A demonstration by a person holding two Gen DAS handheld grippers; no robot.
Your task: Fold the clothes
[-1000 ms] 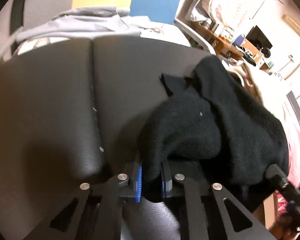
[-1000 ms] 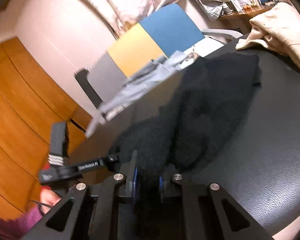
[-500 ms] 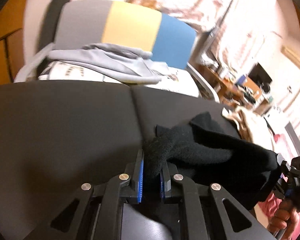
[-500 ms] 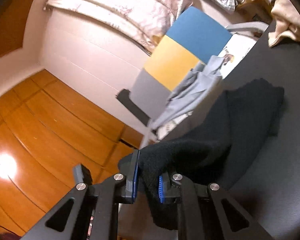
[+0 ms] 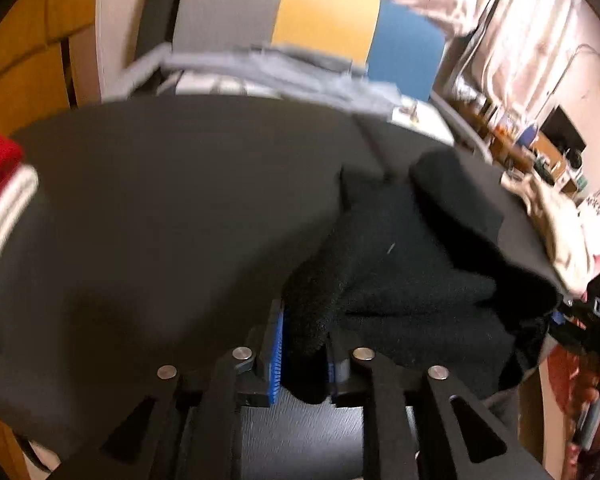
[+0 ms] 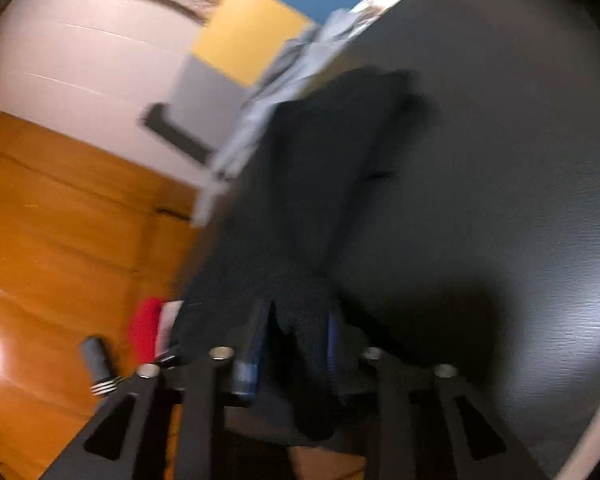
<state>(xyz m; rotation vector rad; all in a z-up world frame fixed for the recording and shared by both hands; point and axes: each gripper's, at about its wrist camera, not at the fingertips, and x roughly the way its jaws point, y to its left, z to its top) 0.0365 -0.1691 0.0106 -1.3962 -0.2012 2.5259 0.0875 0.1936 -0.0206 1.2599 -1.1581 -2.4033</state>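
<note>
A black knit garment (image 5: 412, 264) lies bunched on the dark leather table (image 5: 172, 216), stretched between both grippers. My left gripper (image 5: 303, 336) is shut on one edge of it, near the table's front. My right gripper (image 6: 296, 328) is shut on another edge; the garment (image 6: 324, 168) runs away from it across the table (image 6: 500, 168) in the blurred right wrist view. The right gripper (image 5: 592, 320) also shows at the right edge of the left wrist view.
A chair with grey, yellow and blue back panels (image 5: 324, 28) stands behind the table with grey clothing (image 5: 284, 72) draped on it. A red and white folded item (image 5: 0, 176) lies at the table's left. A beige garment (image 5: 556, 220) lies at the right. Wooden panelling (image 6: 60, 208) is at the left.
Both grippers have swung down and forward over the table with the black garment still in them. The garment now lies more spread on the surface. Both views are motion blurred.
</note>
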